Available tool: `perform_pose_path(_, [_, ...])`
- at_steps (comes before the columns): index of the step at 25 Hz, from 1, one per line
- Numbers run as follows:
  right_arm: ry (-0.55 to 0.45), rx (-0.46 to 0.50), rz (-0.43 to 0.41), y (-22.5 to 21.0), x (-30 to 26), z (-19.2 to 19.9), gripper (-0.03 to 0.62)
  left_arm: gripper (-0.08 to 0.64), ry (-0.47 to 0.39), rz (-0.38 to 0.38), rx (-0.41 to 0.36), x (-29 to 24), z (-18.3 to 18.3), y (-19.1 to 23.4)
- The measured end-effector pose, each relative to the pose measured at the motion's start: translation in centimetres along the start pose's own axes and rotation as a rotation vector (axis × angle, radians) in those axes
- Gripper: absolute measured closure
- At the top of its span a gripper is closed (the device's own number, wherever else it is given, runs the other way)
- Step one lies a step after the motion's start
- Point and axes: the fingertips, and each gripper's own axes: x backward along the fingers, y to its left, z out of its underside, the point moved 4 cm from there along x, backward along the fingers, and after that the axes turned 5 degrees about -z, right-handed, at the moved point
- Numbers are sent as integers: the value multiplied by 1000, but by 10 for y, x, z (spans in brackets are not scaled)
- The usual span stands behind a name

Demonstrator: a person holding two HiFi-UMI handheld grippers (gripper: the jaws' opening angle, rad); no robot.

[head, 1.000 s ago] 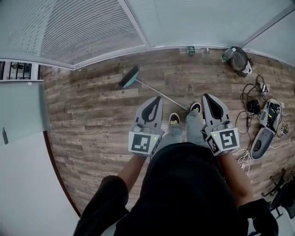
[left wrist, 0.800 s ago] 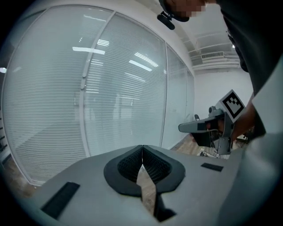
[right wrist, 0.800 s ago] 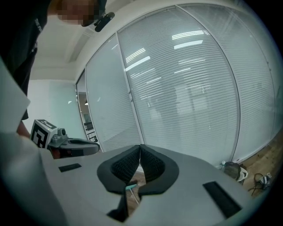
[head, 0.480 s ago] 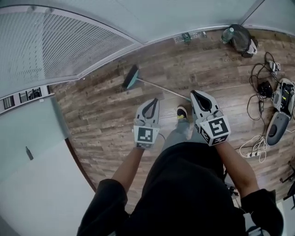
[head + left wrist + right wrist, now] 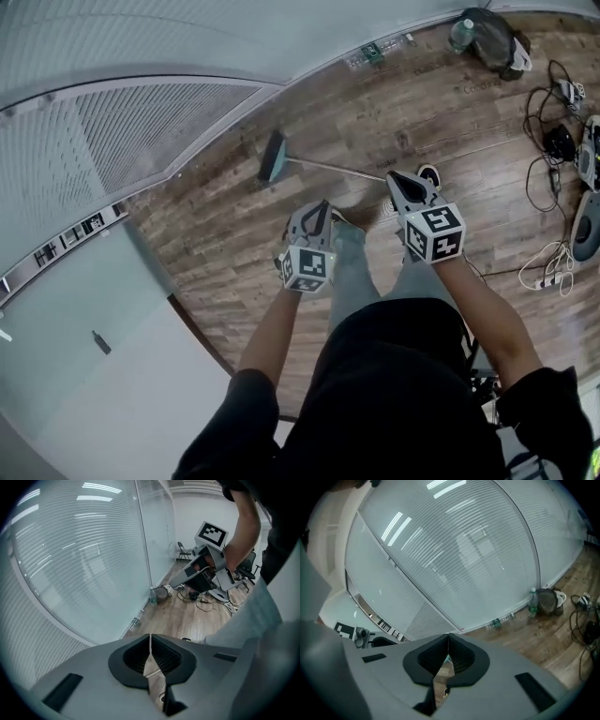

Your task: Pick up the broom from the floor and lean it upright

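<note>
Broom [image 5: 328,168] on floor beyond left gripper [image 5: 316,210], right gripper [image 5: 398,180] (both closed, empty).

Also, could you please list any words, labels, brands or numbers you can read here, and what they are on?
No readable text in any view.
On the left gripper and right gripper, the cubes show black-and-white square markers only, no letters.
On the bottle, any print is too small to read.

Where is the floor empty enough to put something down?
Bare wood floor lies between the broom and the glass wall, and again between the broom's handle and the bag. The right side is crowded with cables.
</note>
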Motion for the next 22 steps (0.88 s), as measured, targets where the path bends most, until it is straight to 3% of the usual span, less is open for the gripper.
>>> perform_pose_path(4, [33,-174,124,-22,-46,67,575,537,-39,147,-125,-53,65,-6])
perform_pose_path(5, [46,-181,148,-24,-61,86,575,537,-40,186,-150,-70,90,-7])
perform_pose_path(8, [95,-38,150,-33,-117,125,575,537,17,264,-145,-126,164,-4])
perform_pose_path(9, [96,-48,159,-43,-132,139,575,537,34,290,-165,-146,184,-4])
perform_pose_path(12, [114,-289,204,-70,-168,209,575,537,41,367,-307,-194,234,-5])
perform_pose_path(14, [194,-393,210,-83,-195,263,575,537,45,383,-353,-224,266,-1])
perform_pose_path(17, [285,-461,169,-110,-236,326,575,537,104,359,-373,-274,307,13])
perform_pose_path(20, [344,-526,151,-142,-261,365,575,537,151,324,-359,-316,326,21])
perform_pose_path(22, [346,-539,182,-165,-271,381,574,537,152,327,-328,-339,331,18])
